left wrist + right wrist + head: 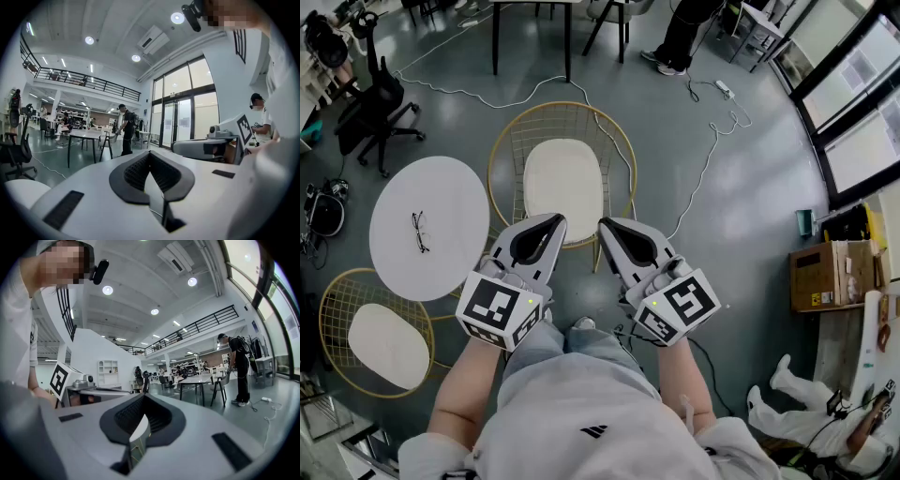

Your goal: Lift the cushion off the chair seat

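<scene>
Cushion (563, 187) flat, long axis front-to-back

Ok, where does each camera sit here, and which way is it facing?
Head view: on the person's head, steeply down at the cushion on the wire chair; forearms, left gripper and right gripper show.
Left gripper view: on that gripper, roughly level across the hall; own shut jaws, right gripper beside.
Right gripper view: likewise, own shut jaws; left gripper beside.
Shared: both gripper views show the standing person in black.
</scene>
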Available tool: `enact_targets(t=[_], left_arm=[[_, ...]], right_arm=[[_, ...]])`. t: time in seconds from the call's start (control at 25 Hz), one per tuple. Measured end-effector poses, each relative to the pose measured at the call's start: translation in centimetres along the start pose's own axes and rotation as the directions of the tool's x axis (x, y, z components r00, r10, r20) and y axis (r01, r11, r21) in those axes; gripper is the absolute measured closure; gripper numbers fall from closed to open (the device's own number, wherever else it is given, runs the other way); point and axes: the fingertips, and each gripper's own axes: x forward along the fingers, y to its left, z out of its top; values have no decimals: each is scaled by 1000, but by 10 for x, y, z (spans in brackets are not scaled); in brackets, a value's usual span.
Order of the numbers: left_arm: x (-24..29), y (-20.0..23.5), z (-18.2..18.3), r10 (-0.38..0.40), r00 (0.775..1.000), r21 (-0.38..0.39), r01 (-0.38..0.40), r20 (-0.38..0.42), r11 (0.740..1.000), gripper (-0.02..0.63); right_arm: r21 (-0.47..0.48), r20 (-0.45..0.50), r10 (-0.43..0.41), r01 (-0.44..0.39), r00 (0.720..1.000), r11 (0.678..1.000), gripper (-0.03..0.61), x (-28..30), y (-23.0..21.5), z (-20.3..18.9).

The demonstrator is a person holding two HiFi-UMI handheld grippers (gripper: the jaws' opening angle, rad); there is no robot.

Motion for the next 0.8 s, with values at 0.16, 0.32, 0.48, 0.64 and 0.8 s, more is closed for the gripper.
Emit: enact_targets(t=[0.16, 0.32, 0.48, 0.64, 0.8], left_arm=[[0, 6, -1, -11, 1000, -6, 11, 3, 1000, 601], [-1, 12, -1, -17, 1000, -11, 17, 6, 1000, 601], [-1, 18, 1, -27, 1000, -8, 27, 8, 1000, 601], [-1, 29, 1, -36, 999, -2, 36, 7, 999, 602], [-1, 47, 1, -42, 999, -22, 42, 11, 999, 601]], right_arm=[[1, 2, -7, 7, 1000, 1000, 569, 7, 1, -1], [-1, 2, -16, 16, 1000, 1000, 569, 11, 3, -1], [-5, 0, -28, 28, 1000, 1000, 569, 18, 4, 0], [-6, -6, -47, 47, 999, 999, 569, 29, 4, 0], [28, 4, -73, 72, 997, 997, 569, 41, 1, 1]])
